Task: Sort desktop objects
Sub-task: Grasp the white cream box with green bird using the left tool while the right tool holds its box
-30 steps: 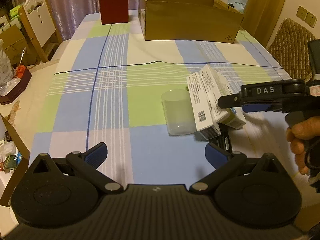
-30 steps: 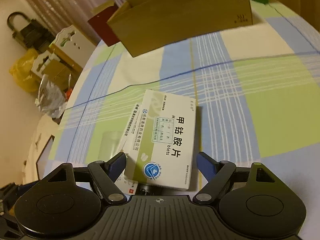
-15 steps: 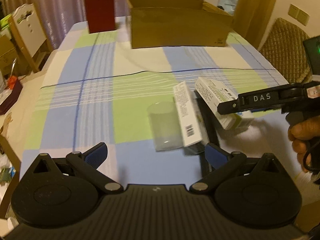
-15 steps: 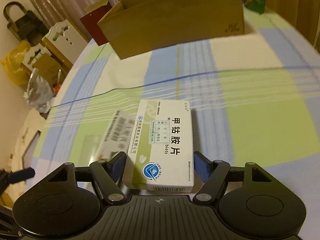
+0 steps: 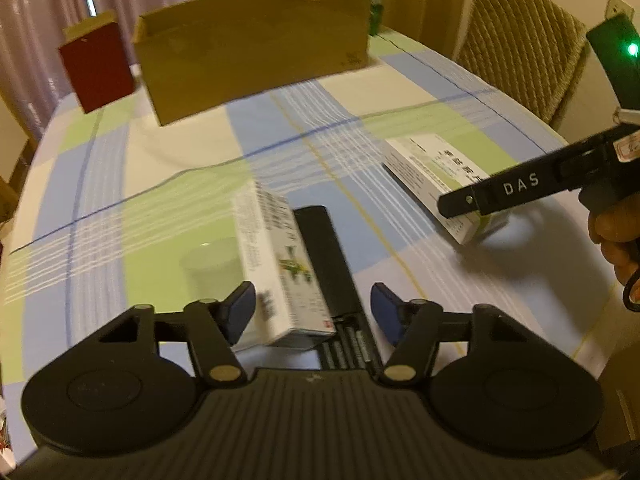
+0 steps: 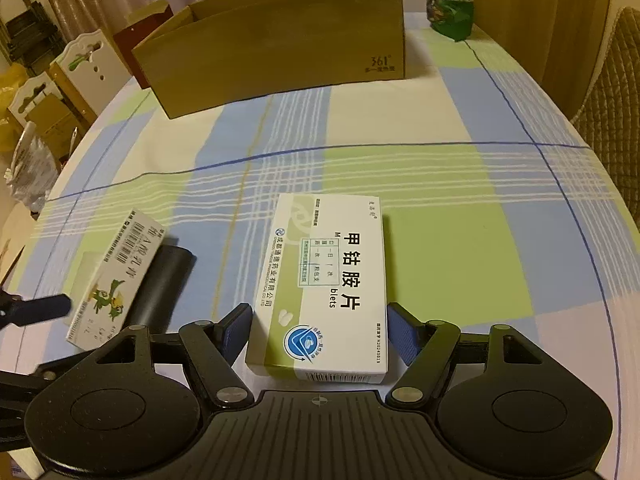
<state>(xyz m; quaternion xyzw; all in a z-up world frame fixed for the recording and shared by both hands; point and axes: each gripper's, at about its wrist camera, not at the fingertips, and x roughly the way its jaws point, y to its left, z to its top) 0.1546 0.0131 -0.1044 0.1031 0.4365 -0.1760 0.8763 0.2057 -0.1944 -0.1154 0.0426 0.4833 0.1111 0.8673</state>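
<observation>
The right gripper (image 6: 320,330) sits low in the right wrist view with its blue pads spread wide, one on each side of the near end of a white-and-green medicine box (image 6: 324,284); the pads stand just beside the carton's long edges, and I can't quite tell whether either one touches it, but the box lies flat on the checked tablecloth (image 6: 440,240), not gripped. The left gripper (image 5: 312,312) is likewise released, its pads apart at the bottom centre of the left wrist view, straddling the near ends of a second, narrower white box (image 5: 280,268) and a black remote control (image 5: 328,256) that lie side by side, the box leaning partly over the remote. Just left of that narrow box, a translucent plastic cup (image 5: 208,260) lies against it, blurred in this shot. Toward the right of the left wrist view the other gripper's black finger marked "DAS" crosses in front of the green-and-white box, with a person's hand (image 5: 618,236) around the handle at the right edge. In the right wrist view the narrow box with its barcode and little green cartoon figure shows at the lower left, the remote dark beside it. Farther back, across the upper middle of both views, stands an open cardboard box (image 6: 280,48), well apart from the cartons. A dark red box (image 5: 98,66) is at its left, and a green snack bag (image 6: 450,4) at the upper right.
</observation>
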